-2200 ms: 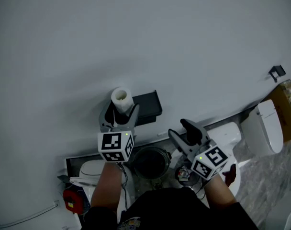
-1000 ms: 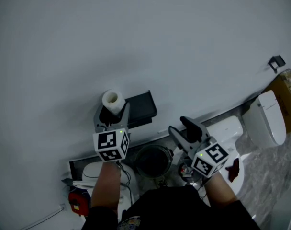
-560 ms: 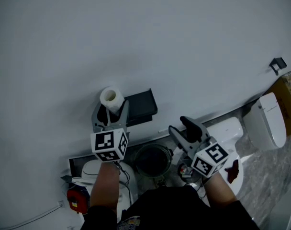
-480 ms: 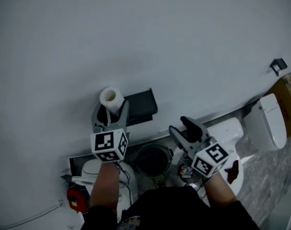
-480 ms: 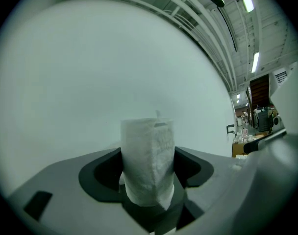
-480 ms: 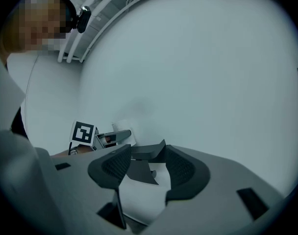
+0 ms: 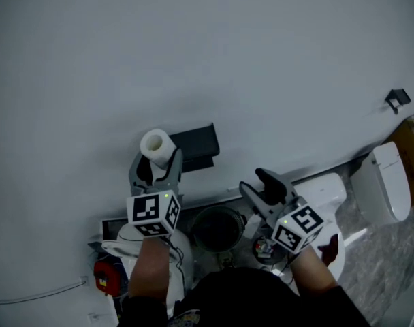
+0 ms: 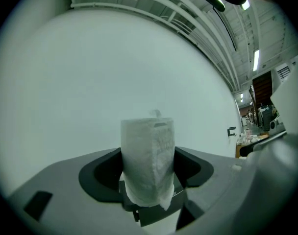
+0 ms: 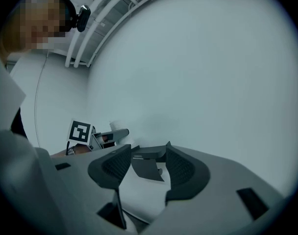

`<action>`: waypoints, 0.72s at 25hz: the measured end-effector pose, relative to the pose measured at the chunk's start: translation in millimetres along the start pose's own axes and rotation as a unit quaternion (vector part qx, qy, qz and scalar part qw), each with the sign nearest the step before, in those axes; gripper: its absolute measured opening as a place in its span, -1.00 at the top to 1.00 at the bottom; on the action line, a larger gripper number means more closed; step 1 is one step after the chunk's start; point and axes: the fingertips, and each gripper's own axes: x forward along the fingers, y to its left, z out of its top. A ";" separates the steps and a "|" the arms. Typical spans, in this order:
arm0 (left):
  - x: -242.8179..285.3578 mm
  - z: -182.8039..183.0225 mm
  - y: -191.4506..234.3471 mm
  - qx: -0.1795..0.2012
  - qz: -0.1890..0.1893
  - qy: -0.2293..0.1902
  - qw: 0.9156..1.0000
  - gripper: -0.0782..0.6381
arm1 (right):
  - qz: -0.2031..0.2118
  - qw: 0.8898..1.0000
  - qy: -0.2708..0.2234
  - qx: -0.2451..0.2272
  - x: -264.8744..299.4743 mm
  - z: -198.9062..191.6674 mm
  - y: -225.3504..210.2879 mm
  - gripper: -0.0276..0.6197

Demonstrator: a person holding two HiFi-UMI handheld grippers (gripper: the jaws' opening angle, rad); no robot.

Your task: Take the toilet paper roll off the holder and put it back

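Toilet paper roll (image 7: 156, 144) stands upright, clamped between the jaws of the left gripper (image 7: 154, 162), just left of the black holder (image 7: 193, 144) and seemingly off it. The right gripper (image 7: 260, 184) hangs below and to the right of the holder, jaws spread with nothing between them. By the look of it the taking-off half is done and the putting-back half is due. That calls for carrying the roll rightward to the holder, lining its hollow core up with the holder's bar, sliding it on, and only then letting go.
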 end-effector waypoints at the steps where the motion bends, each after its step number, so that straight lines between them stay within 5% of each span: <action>1: -5.6 2.5 -4.4 0.000 0.002 -0.001 1.000 -0.08 | 0.003 1.000 0.001 0.000 -5.6 0.3 0.6 0.27; 18: -136.0 11.6 -119.8 -0.003 0.041 0.001 0.999 -0.07 | 0.071 0.997 0.001 -0.007 -135.7 13.3 30.4 0.27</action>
